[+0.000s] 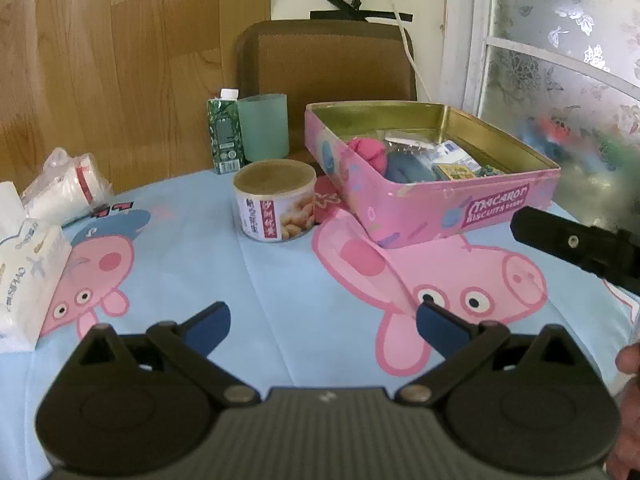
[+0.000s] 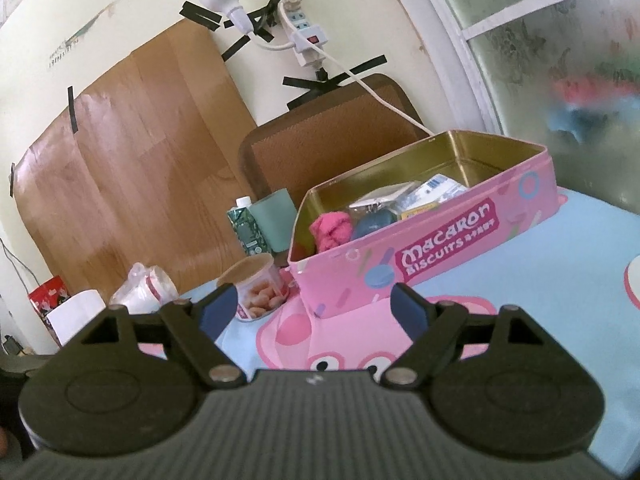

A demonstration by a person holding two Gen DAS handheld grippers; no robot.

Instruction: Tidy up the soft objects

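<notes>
An open pink biscuit tin stands on the cartoon-pig tablecloth. Inside it lie a pink soft bundle, a blue-grey soft item and some small packets. My left gripper hovers open over the cloth in front of the tin, nothing between its blue pads. My right gripper is open too, nothing held, pointing at the tin's near corner. One black finger of the right gripper shows at the right edge of the left wrist view.
A round snack can stands left of the tin. Behind it are a green carton and a teal cup. Wrapped paper cups and a tissue pack lie at the left. A brown chair back stands beyond the table.
</notes>
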